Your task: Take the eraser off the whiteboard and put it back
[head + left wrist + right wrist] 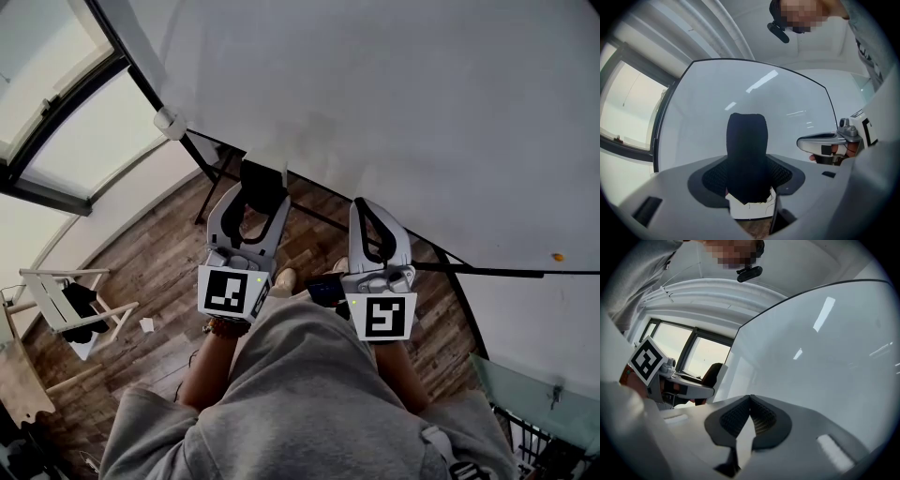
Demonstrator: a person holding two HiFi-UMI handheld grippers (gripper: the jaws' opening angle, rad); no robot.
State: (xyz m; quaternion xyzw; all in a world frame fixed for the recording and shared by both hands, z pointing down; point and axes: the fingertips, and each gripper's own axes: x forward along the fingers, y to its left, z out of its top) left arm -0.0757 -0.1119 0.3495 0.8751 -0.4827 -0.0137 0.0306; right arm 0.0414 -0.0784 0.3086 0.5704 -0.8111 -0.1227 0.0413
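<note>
My left gripper (pixel 260 180) is shut on the eraser (pixel 262 195), a block with black felt and a white body, and holds it just in front of the whiteboard (pixel 394 94). In the left gripper view the eraser (pixel 746 154) stands upright between the dark pads, in front of the board (pixel 703 108). To its right my right gripper (pixel 367 208) is level beside it, shut with nothing between its jaws. In the right gripper view its tips (pixel 750 398) meet, facing the board (pixel 825 357). The left gripper (pixel 689 389) with the eraser (pixel 711 373) shows at that view's left.
The board's black stand legs (pixel 220 173) reach the wooden floor (pixel 150 262). A small orange dot (pixel 558 257) sits on the board at right. A white wooden rack (pixel 66 305) stands at left below the windows (pixel 56 112). A glass surface (pixel 534 394) lies at the lower right.
</note>
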